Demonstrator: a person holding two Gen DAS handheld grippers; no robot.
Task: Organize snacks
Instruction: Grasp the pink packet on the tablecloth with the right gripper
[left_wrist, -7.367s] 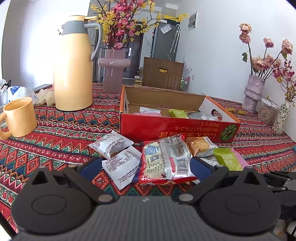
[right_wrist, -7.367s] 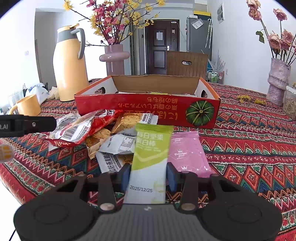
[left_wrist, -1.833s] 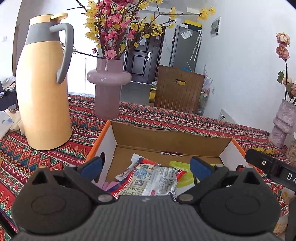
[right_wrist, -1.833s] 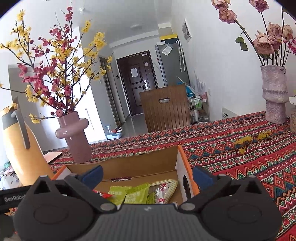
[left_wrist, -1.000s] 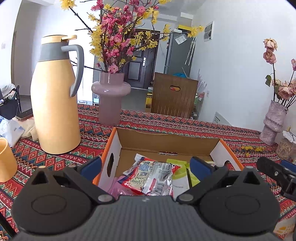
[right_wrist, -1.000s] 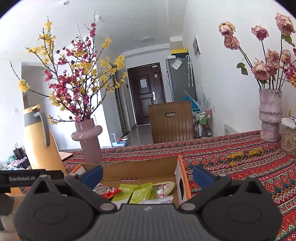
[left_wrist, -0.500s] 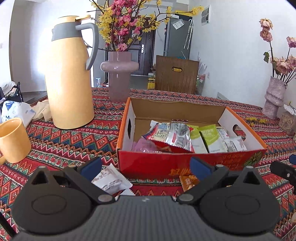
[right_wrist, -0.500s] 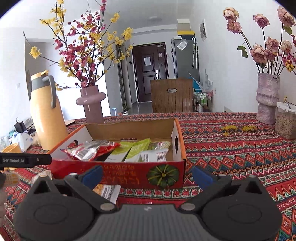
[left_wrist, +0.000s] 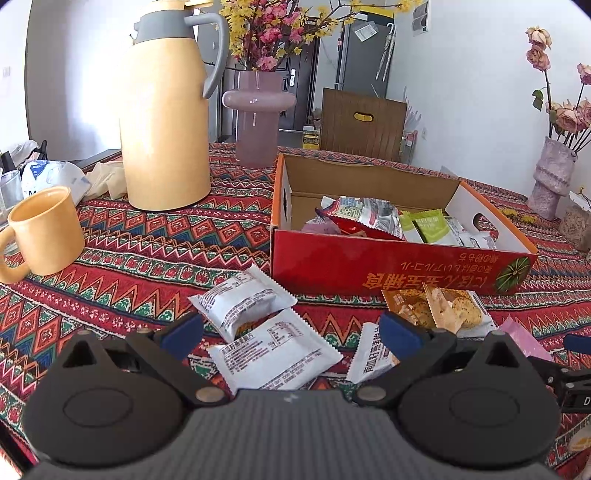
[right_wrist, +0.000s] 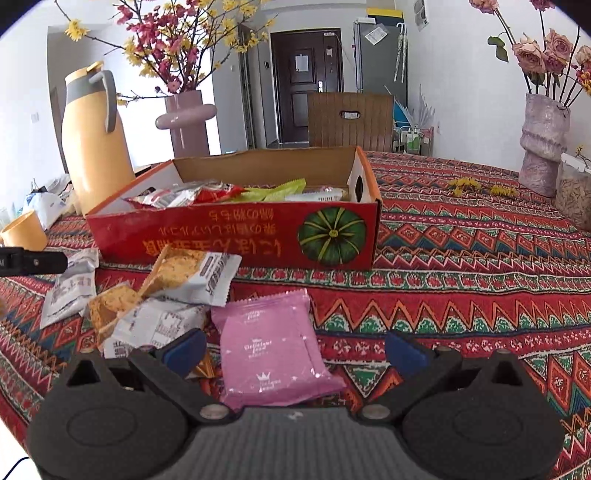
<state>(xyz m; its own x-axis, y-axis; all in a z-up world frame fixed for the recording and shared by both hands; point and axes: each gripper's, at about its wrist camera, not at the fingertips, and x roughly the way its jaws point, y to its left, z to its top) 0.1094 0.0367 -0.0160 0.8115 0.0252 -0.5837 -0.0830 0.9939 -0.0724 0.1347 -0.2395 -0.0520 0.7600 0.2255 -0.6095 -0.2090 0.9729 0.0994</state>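
Both grippers are held wide and empty: left gripper (left_wrist: 290, 332) over white foil packets (left_wrist: 273, 352), right gripper (right_wrist: 293, 349) over pink foil packet (right_wrist: 271, 350) (pickups likely), w/ red cardboard box (right_wrist: 236, 236) part-filled just behind.

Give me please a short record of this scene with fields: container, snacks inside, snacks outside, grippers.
container: red cardboard box, open top, on the patterned tablecloth
snacks inside: red packet, green sachets, others
snacks outside: two white packets, pink packet, biscuit packets, in front of the box
left gripper: open, empty
right gripper: open, over the pink packet
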